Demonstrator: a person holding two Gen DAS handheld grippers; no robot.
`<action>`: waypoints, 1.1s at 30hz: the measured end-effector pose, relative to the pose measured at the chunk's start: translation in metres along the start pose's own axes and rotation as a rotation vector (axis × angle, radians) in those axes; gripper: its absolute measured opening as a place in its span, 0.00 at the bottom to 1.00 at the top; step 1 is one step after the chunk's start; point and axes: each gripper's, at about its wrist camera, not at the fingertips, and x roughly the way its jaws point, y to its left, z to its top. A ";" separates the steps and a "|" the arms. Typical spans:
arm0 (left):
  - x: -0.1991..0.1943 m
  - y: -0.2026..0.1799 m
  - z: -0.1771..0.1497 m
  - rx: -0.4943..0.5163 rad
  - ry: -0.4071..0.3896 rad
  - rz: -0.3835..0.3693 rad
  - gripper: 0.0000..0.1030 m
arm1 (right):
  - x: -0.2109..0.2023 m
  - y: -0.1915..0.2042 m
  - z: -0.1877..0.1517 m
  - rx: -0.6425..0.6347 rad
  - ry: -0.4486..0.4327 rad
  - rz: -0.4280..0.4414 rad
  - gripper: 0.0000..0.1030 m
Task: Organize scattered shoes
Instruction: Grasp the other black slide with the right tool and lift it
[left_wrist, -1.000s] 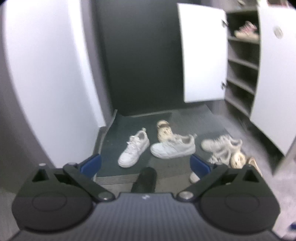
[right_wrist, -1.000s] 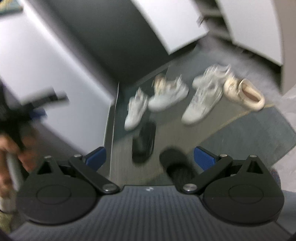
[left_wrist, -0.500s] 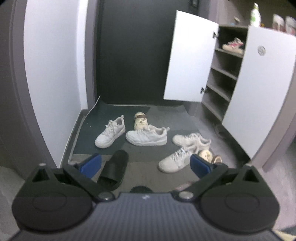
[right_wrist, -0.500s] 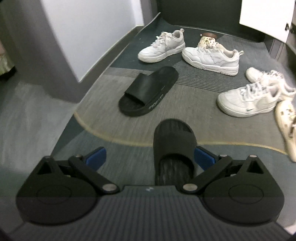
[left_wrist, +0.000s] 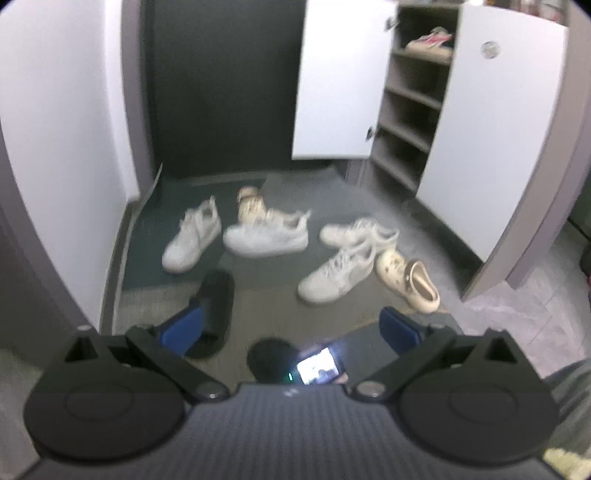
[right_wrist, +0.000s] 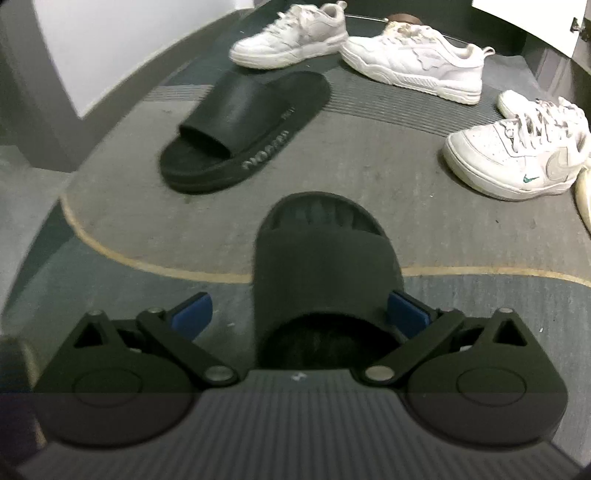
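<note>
Black slide sandal (right_wrist: 325, 258) lies between spread fingers of right gripper (right_wrist: 299, 314), ungrasped | left gripper (left_wrist: 291, 328) spread, empty | white sneakers (left_wrist: 266, 236) scattered mid-mat (right_wrist: 406, 206)

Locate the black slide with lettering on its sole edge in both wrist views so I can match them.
Left wrist: lettered black slide lies lower left of centre, partly behind the left gripper's finger.
Right wrist: it lies upper left of centre, beyond the right gripper.
Shared landmark: the white sneaker just beyond it.
</note>
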 end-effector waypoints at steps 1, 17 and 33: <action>0.001 0.001 0.002 -0.010 0.009 -0.011 1.00 | 0.002 -0.001 0.000 0.020 0.002 -0.011 1.00; -0.004 -0.006 0.021 -0.056 0.004 -0.110 1.00 | 0.013 0.002 -0.001 0.328 -0.045 -0.141 0.96; 0.016 -0.005 0.028 -0.077 0.035 -0.001 1.00 | 0.033 0.011 0.017 0.356 0.009 -0.117 1.00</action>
